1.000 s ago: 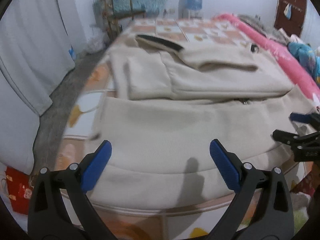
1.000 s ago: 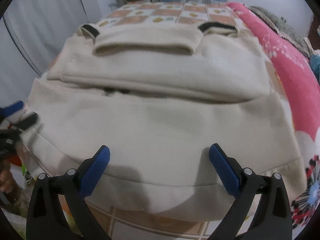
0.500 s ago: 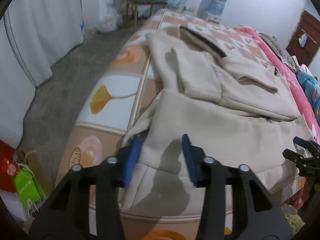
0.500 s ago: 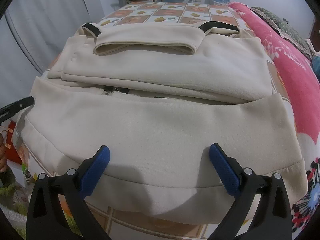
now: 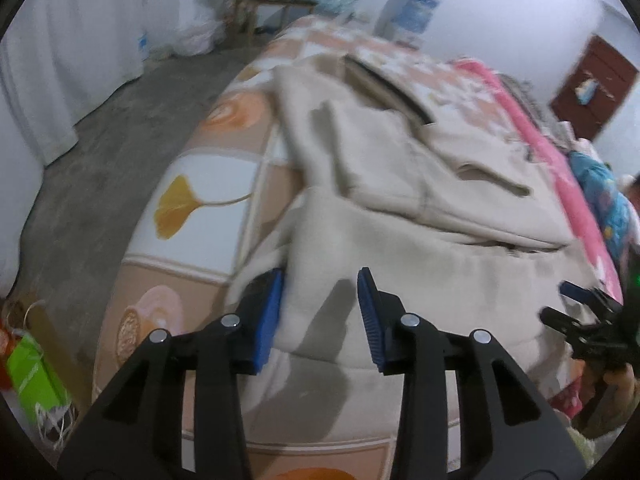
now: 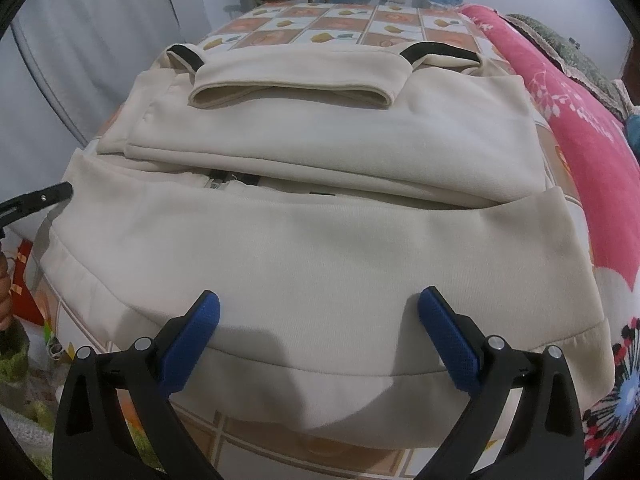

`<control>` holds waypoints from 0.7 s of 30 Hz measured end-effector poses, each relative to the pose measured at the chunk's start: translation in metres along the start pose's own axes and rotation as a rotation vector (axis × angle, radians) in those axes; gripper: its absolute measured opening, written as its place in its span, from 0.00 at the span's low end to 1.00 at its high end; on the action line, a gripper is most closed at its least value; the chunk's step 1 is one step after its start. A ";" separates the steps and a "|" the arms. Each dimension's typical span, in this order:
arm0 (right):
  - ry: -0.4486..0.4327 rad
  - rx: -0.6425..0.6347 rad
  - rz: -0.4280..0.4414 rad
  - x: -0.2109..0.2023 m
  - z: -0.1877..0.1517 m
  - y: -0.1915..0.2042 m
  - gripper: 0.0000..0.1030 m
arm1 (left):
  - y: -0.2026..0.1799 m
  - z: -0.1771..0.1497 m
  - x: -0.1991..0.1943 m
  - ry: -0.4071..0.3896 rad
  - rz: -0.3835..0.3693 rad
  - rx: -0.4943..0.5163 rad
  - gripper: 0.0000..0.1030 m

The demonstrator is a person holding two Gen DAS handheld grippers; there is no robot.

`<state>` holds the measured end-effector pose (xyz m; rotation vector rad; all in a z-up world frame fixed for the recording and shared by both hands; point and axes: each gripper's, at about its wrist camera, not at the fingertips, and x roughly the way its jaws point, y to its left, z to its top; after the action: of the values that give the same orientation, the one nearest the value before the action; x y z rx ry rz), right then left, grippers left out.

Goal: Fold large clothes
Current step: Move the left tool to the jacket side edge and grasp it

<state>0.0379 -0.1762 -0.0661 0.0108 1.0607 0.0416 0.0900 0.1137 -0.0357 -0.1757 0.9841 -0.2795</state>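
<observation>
**Soft coat, ready for the next fold**

The big cream fleece coat (image 6: 320, 248) lies spread on the bed with the flower-tile sheet (image 5: 208, 184), filling the middle of both views. Its sleeves are already folded in.

The left tool (image 5: 320, 312) has just been closing. A raised fold at the coat's left hem corner sits between its blue pads, and they seem to pinch it. The right tool (image 6: 320, 320) hangs wide apart over the near hem, holding nothing.

The coat looks thick, soft and floppy, so it will sag. Best to grab both hem corners and lift together.
</observation>
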 end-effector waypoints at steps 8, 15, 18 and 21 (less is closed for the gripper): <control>-0.001 -0.003 -0.001 0.001 0.000 0.002 0.94 | 0.006 0.007 0.008 -0.002 0.010 -0.047 0.38; -0.009 -0.004 -0.005 0.001 -0.002 0.004 0.94 | 0.003 0.009 0.020 0.021 0.019 -0.048 0.41; -0.009 -0.005 -0.005 0.001 -0.002 0.003 0.94 | 0.004 0.009 0.019 0.007 0.015 -0.061 0.41; -0.012 -0.005 -0.006 0.000 -0.004 0.002 0.94 | 0.004 0.007 0.017 -0.008 -0.011 -0.060 0.41</control>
<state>0.0344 -0.1743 -0.0677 0.0038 1.0485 0.0389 0.1055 0.1124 -0.0459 -0.2367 0.9848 -0.2591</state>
